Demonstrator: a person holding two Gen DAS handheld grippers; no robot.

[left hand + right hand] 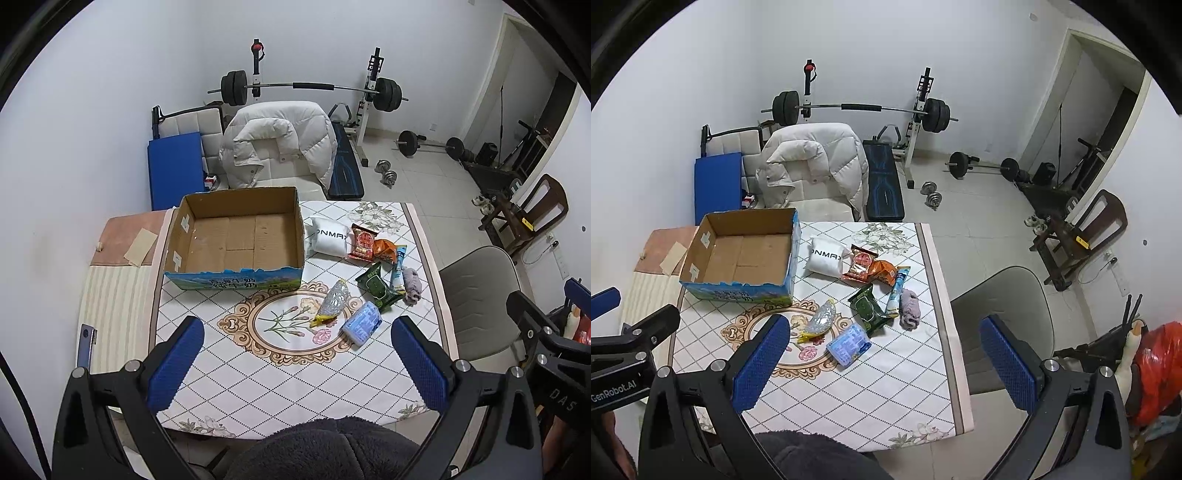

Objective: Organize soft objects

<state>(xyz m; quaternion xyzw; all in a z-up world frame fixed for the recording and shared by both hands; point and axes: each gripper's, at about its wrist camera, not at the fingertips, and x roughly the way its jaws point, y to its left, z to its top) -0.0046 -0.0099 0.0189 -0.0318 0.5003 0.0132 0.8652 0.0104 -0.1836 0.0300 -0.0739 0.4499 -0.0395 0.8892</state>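
I hold both claws, left claw [297, 363] and right claw [886, 363], spread apart above the surface [295, 384], cardboard box [236, 236] empty.

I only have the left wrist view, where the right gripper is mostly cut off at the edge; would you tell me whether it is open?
Observer: Yes, the right gripper is open, with nothing between its fingers.
Operator: Thank you. Where is it positioned?
Observer: It straddles the right edge of the tablecloth: one finger is over the cloth, the other over the grey chair.
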